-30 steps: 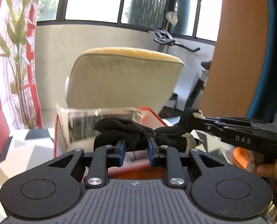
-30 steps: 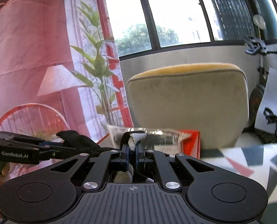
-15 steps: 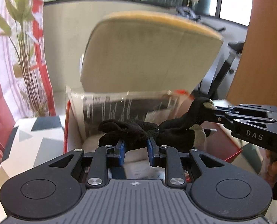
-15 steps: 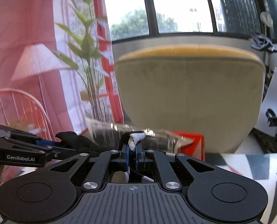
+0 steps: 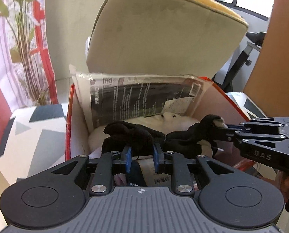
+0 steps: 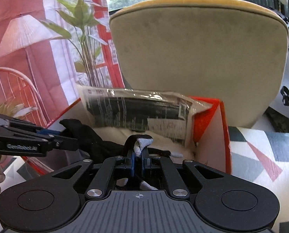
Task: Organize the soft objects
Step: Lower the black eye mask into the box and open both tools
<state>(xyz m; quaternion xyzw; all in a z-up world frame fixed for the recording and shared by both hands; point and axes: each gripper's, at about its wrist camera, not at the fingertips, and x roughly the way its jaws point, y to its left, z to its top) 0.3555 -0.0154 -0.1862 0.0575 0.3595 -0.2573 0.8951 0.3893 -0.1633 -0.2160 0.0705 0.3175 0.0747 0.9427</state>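
left tongs [image 5: 141,153]: we grip the bunched end of the black glove [image 5: 136,136]; jaws opening, cloth between them.
right tongs [image 6: 137,158]: clenched on the glove's grey-tipped end.
glove: slung between both tongs, over the red box [image 5: 67,128], above white soft stuff [image 5: 175,121].
packet [image 5: 140,99]: leans on the far wall.
advice: we should lower both ends inside the rim, then free them together.

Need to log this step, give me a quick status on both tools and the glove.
Left tool opening, black glove still between pads. Right tool shut on its fingertip. Glove over orange box; plastic packet at back.
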